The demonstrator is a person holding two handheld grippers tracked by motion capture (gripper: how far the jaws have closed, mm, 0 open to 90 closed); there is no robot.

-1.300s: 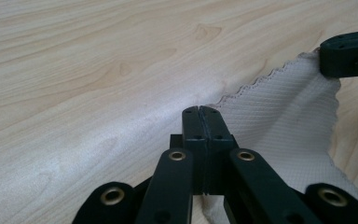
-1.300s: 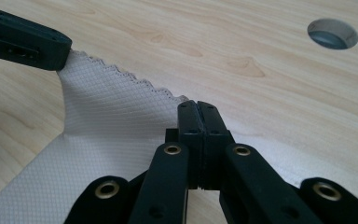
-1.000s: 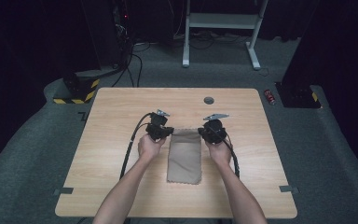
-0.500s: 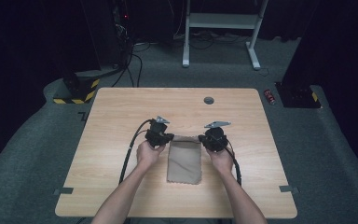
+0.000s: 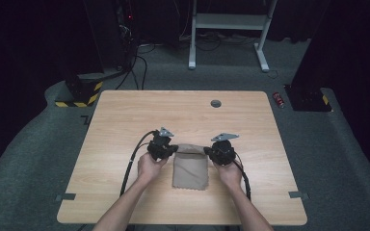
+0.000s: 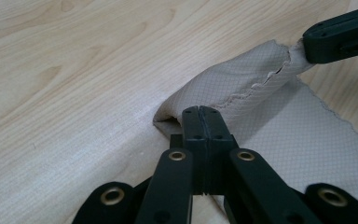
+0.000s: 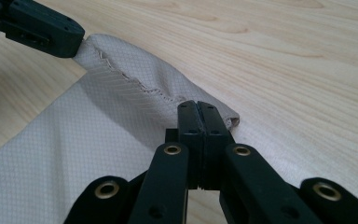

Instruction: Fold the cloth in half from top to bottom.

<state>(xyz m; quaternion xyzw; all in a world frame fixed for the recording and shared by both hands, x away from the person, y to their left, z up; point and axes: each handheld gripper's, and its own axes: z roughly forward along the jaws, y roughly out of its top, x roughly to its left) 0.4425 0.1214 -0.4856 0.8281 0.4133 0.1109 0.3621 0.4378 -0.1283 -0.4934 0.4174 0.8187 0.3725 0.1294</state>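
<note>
— Beige cloth (image 5: 191,166), a fine grid weave, lies on the pale wooden table (image 5: 125,120), toward its near middle, between the person's two hands.

— And the tongs?

— Both pairs are pressed together on the far edge of that cloth. The left tongs (image 5: 174,149) pinch its far left corner; in the left gripper view the black jaws meet with no gap and the stitched hem rises out of them. The right tongs (image 5: 207,152) clamp the far right corner the same way.

— Is the edge lifted?

— Yes. Between the two grips the hem arches off the wood in a soft roll, while the rest of the cloth lies flat toward the person. Whether a second layer sits under the roll I cannot quite tell; the fold hides it.

— Anything else on the table?

— A small round dark disc (image 5: 216,103) near the far edge, well apart from the cloth. A black cable (image 5: 131,163) trails from the left gripper down past the forearm.
</note>
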